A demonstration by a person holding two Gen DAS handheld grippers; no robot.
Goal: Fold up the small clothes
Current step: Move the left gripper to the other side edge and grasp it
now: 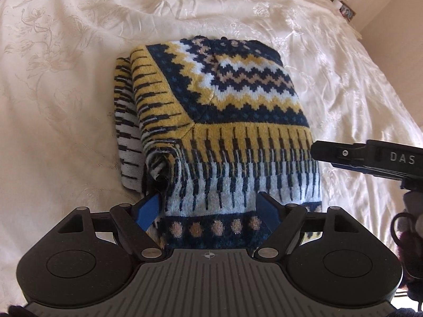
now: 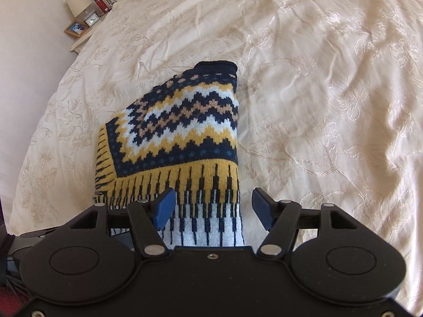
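Observation:
A knitted sweater (image 1: 224,100) in navy, yellow and white zigzag bands lies folded into a compact block on a cream embroidered bedspread (image 1: 66,79). My left gripper (image 1: 207,210) is open, its blue fingertips (image 1: 148,211) astride the sweater's near hem with the dotted band between them. Its sleeve layers bulge at the left edge. In the right wrist view the sweater (image 2: 185,132) runs away from me. My right gripper (image 2: 214,208) is open over its near right corner, the white striped part between the fingers. The right gripper (image 1: 321,152) also shows from the side at the sweater's right edge.
The bedspread (image 2: 330,105) stretches wide and rumpled on all sides of the sweater. A bedside table (image 2: 79,42) with a lamp (image 2: 78,1), a clock and a small framed picture stands by the wall beyond the bed's far edge.

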